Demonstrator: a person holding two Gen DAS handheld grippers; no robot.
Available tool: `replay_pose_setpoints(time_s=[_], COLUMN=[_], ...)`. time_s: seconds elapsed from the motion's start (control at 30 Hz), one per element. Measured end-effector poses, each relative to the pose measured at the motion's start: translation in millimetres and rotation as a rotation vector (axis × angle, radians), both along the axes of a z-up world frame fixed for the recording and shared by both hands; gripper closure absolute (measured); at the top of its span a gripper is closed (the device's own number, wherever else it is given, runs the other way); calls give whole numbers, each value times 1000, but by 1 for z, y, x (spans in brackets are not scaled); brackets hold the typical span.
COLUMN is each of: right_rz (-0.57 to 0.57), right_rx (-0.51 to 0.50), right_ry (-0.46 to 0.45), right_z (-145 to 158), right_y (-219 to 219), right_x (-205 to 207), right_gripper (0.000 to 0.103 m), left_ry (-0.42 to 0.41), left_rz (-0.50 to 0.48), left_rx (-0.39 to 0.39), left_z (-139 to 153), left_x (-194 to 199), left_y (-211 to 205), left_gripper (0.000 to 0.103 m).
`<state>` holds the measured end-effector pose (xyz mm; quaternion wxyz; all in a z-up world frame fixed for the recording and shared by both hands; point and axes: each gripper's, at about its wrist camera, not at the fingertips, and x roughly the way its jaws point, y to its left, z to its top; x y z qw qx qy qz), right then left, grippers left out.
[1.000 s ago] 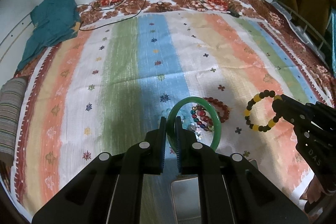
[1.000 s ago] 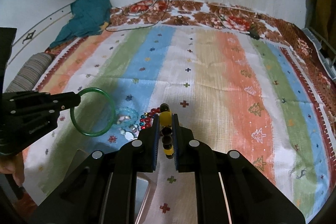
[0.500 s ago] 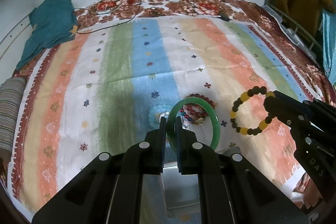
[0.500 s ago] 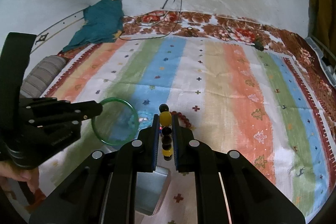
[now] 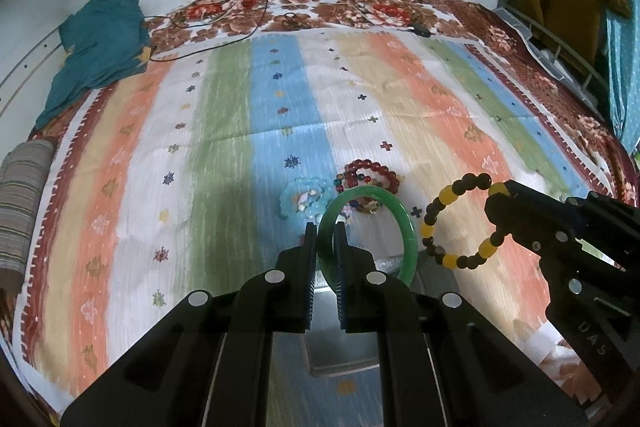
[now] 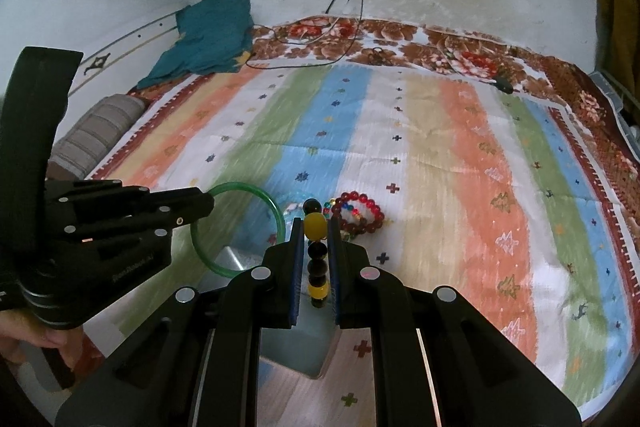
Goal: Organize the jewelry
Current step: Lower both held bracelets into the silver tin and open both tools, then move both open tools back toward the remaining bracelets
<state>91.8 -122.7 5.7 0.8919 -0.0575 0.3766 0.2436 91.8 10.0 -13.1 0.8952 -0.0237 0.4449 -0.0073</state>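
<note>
with both tongs loaded, the step in hand reads as carrying two pieces to the box below. left gripper [image 5: 326,233] is pinched narrow on the rim of the green bangle [image 5: 404,223], which stands out ahead of the fingers, clear of the cloth. right gripper [image 6: 316,247] is clamped narrow on the black and yellow bead bracelet [image 6: 315,227]; in the left view its loop hangs free off the tips [image 5: 460,223].

under both tools sits an open mirrored box [image 6: 296,343], partly hidden by the fingers; which compartment lies under which piece i cannot tell.

judgement: lower one piece at a time, so bangle and beads do not knock. bring each low into the box before opening, as the bangle could roll and the bead loop swing.

left on the striped sheet [image 5: 224,131]: red bead bracelet [image 6: 360,213] and pale blue bead bracelet [image 5: 304,199], close together, just beyond the box.
</note>
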Motion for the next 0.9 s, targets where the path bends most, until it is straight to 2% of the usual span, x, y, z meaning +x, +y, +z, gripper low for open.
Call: replay_pose_setpoints(time_s=[0.37,0.47,0.5,0.53,0.57,0.6,0.9], right_rz=[19,24,15,5,-8,-17,-55], right_rx=[0,2,3,3,1,0,-26], right_ry=[32,57,66,73,73,71,95], right_z=[-6,-10,-11,-13,-13,-14,-24], right_y=[-2,-4,-6,-8,-11,-13,-19], right_x=[-15,-15,-14,-13,-11,-9,7], right_gripper=[91,91,87,83,70,64,60], left_ry=[19,46,59,69,72,66,71], left_rz=[-4,-4,-6,-9,-6,2,73], left_rx=[13,2,-7,-10,-5,2,-1], left_z=[-6,-10,-12,-14,-15,-14,-15], left_x=[-12,-13,-15,-15,-15,-15,-5], left_y=[-2,-3,-2,-2,0,1,22], left_gripper=[95,93,92,83,71,68,62])
